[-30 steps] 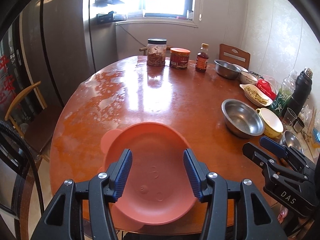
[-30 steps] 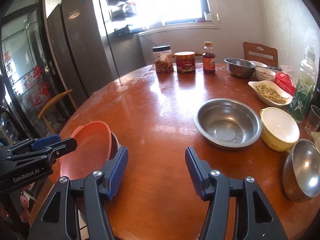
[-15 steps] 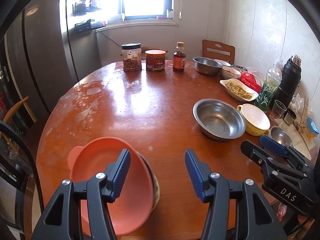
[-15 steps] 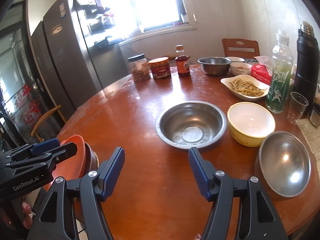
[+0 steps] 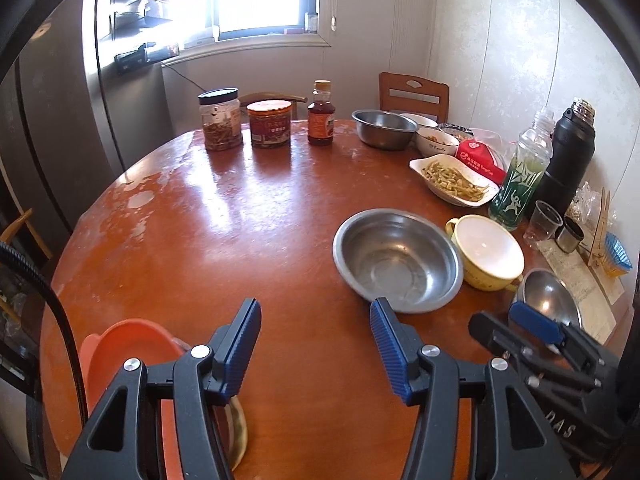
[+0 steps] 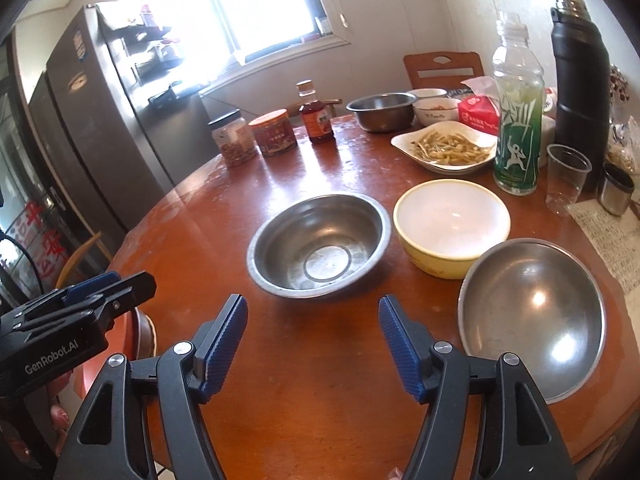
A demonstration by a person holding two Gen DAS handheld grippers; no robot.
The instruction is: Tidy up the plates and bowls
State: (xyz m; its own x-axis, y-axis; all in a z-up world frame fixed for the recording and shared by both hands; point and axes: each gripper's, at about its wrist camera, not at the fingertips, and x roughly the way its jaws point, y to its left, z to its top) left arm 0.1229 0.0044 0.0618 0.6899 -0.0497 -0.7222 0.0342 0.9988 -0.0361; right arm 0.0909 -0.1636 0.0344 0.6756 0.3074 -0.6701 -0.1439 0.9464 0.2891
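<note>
Shiny round steel bowl (image 6: 319,245) sits beside smooth yellow bowl (image 6: 452,226) on glossy brown surface (image 5: 240,220); both grippers' jaws gape, empty.

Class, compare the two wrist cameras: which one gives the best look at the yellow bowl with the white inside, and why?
The right wrist view: the yellow bowl sits near the middle, large, its whole rim and white inside visible. In the left wrist view it appears smaller, off to the right, though its handle shows there.
</note>
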